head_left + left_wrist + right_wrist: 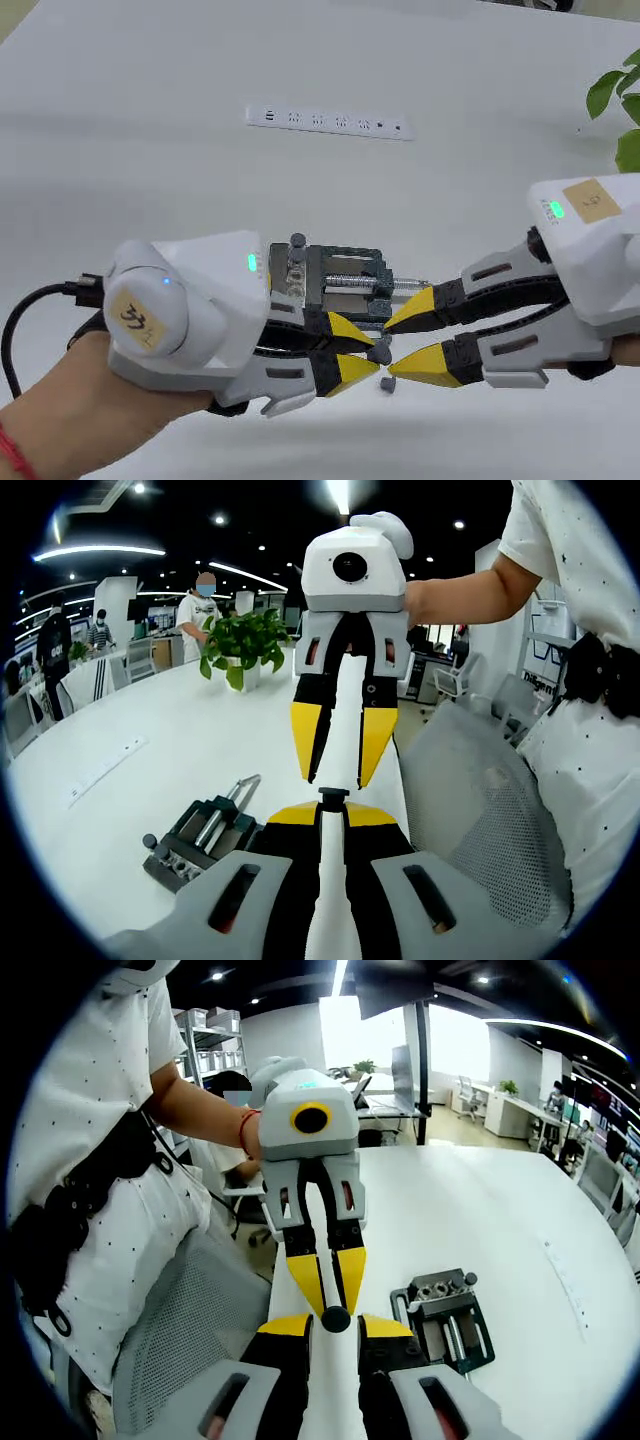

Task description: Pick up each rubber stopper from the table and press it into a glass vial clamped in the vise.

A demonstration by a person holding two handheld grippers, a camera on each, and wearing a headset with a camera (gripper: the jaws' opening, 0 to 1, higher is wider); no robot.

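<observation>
The left claw [374,349] pinches a rubber stopper [381,350] at its tips, just on the near side of the vise [345,270] on the white desk [150,150]. The right claw [391,346] meets it tip to tip, spread wide, with that stopper between its tips. A second stopper [388,383] lies on the desk just nearer.

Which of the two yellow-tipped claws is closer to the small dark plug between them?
Left. The left gripper pinches the plug in its tips; the right gripper faces it, jaws open, tips just short of it.
</observation>
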